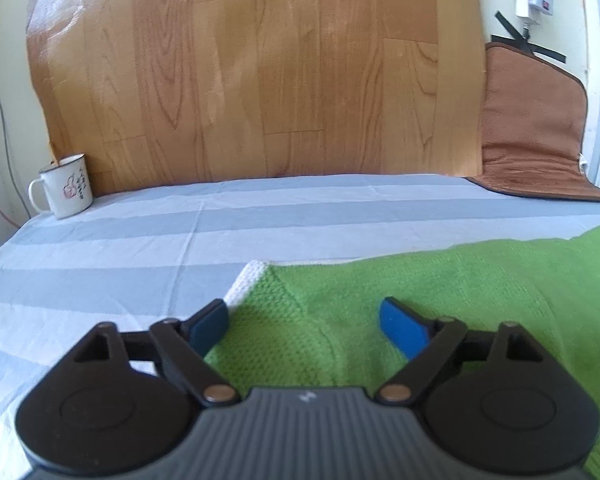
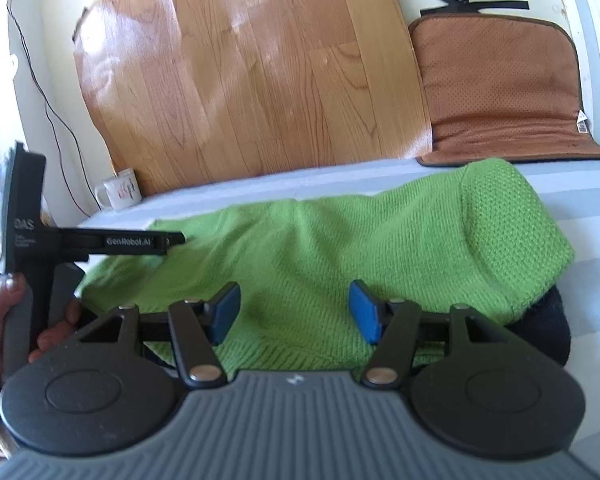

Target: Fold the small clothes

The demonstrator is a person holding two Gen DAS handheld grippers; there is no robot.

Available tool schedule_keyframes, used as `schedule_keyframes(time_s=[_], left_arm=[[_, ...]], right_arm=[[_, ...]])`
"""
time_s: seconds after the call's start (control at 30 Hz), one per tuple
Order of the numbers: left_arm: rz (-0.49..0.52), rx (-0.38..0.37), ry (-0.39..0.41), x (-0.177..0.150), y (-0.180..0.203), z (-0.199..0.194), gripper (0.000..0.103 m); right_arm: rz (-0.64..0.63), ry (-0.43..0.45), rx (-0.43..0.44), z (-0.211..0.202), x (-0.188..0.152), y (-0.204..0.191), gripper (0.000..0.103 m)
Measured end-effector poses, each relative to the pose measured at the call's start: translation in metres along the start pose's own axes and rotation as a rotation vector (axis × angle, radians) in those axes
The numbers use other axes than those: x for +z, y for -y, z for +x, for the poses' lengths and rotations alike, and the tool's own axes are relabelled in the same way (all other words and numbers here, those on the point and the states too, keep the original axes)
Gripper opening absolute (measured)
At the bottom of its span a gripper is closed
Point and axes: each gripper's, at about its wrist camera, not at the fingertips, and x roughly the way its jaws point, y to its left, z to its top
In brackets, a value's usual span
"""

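Observation:
A green knitted garment point(image 2: 340, 248) lies on the blue-and-white striped sheet point(image 1: 140, 240), folded into a long bundle. In the left wrist view the garment point(image 1: 380, 300) fills the lower right, with a white knitted edge point(image 1: 248, 280) at its left end. My left gripper point(image 1: 304, 326) is open, its blue pads just above the garment's left end. My right gripper point(image 2: 294, 312) is open over the garment's near edge. The left gripper also shows in the right wrist view point(image 2: 100, 242), held by a hand at the garment's left end. Something dark point(image 2: 552, 320) lies under the garment's right end.
A white enamel mug point(image 1: 64, 186) stands at the back left of the sheet. A wood-patterned board point(image 1: 260, 72) leans against the wall behind. A brown cushion point(image 2: 500, 88) leans at the back right. Cables hang down the left wall.

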Motion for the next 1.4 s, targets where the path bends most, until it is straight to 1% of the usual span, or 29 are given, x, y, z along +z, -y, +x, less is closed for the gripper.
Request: schedule_keyframes(time_s=[0.07, 0.17, 0.23, 0.3, 0.37, 0.43, 0.6, 0.73, 0.83, 0.9, 1.0, 1.1, 1.2, 1.3, 1.4], left_arm=[[-0.021, -0.014, -0.005, 0.000, -0.005, 0.000, 0.090], [-0.030, -0.013, -0.008, 0.000, -0.007, -0.001, 0.092], [-0.025, -0.005, -0.006, 0.000, -0.005, -0.001, 0.093], [-0.024, 0.000, -0.007, 0.000, -0.005, -0.002, 0.094], [-0.030, 0.003, -0.013, 0.000, -0.005, -0.001, 0.097], [-0.044, 0.003, -0.025, 0.001, -0.007, 0.001, 0.103], [-0.080, -0.026, -0.045, 0.001, -0.014, 0.004, 0.103], [-0.075, -0.025, -0.036, -0.001, -0.013, 0.003, 0.103], [-0.072, -0.033, -0.020, -0.001, -0.013, 0.000, 0.103], [-0.072, -0.040, -0.010, -0.002, -0.013, -0.002, 0.103], [-0.067, -0.043, 0.009, -0.003, -0.012, -0.006, 0.103], [-0.042, -0.062, 0.054, -0.005, -0.009, -0.013, 0.103], [0.008, -0.056, 0.109, -0.009, -0.001, -0.022, 0.103], [0.057, -0.047, 0.158, -0.012, 0.007, -0.029, 0.103], [0.093, -0.032, 0.174, -0.013, 0.014, -0.033, 0.103]], right_arm=[[0.007, 0.037, 0.009, -0.005, -0.001, 0.001, 0.062], [0.015, 0.049, 0.003, -0.006, 0.000, 0.003, 0.062], [0.020, 0.036, 0.001, -0.003, 0.001, 0.003, 0.063], [0.033, 0.000, -0.008, 0.002, 0.002, 0.004, 0.063], [0.043, -0.034, -0.001, 0.008, 0.004, 0.005, 0.066], [0.042, -0.039, 0.014, 0.009, 0.003, 0.006, 0.070], [0.038, -0.039, 0.023, 0.007, 0.002, 0.005, 0.073], [0.062, -0.025, 0.050, 0.003, 0.002, 0.010, 0.077], [0.088, -0.005, 0.059, 0.000, 0.002, 0.013, 0.081], [0.095, 0.028, 0.064, -0.004, 0.002, 0.015, 0.084], [0.099, 0.072, 0.044, -0.010, 0.001, 0.015, 0.085], [0.099, 0.046, 0.006, -0.005, 0.003, 0.013, 0.085], [0.091, -0.002, -0.028, 0.004, 0.004, 0.011, 0.086], [0.063, -0.014, -0.044, 0.006, 0.003, 0.006, 0.086], [0.070, -0.014, -0.039, 0.005, 0.003, 0.008, 0.087]])
